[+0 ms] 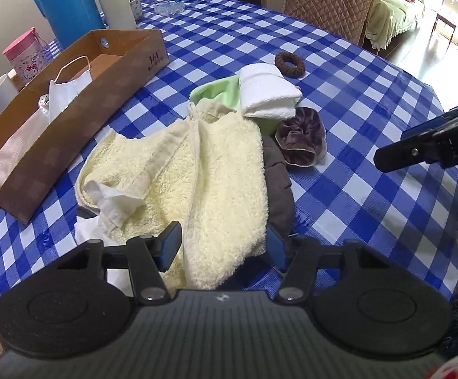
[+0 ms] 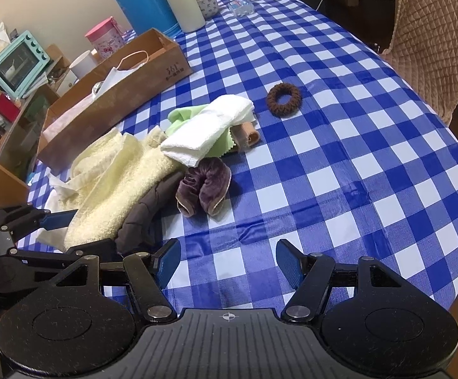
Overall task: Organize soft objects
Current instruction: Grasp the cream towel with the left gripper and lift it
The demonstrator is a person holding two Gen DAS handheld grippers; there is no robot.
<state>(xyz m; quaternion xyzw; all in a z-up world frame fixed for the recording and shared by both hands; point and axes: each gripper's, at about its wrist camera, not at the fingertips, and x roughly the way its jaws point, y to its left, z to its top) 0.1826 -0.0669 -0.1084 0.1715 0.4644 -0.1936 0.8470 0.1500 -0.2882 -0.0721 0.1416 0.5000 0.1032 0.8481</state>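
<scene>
A cream-yellow towel (image 1: 216, 170) (image 2: 128, 183) lies rumpled on the blue checked tablecloth. My left gripper (image 1: 224, 246) (image 2: 77, 230) is open and straddles its near end, pads close beside the folds. A dark grey-brown cloth (image 1: 279, 186) lies under its right side. Beyond sit a folded white towel (image 1: 267, 94) on a green cloth (image 1: 219, 91), a purple velvet scrunchie (image 1: 301, 142) (image 2: 203, 189) and a brown knitted hair ring (image 1: 289, 64) (image 2: 283, 99). My right gripper (image 2: 227, 263) hangs open over bare tablecloth. The cardboard box (image 1: 109, 94) (image 2: 118, 101) at left holds a white face mask (image 1: 68, 91) and pink fabric (image 1: 11, 151).
Behind the box stand a blue jug (image 1: 68, 3), a cream flask (image 1: 115, 3), a mug and a pink lidded cup (image 1: 25, 57). A quilted chair (image 1: 330, 0) stands at the far table edge. A mint toaster oven (image 2: 17, 63) sits on a cluttered shelf at left.
</scene>
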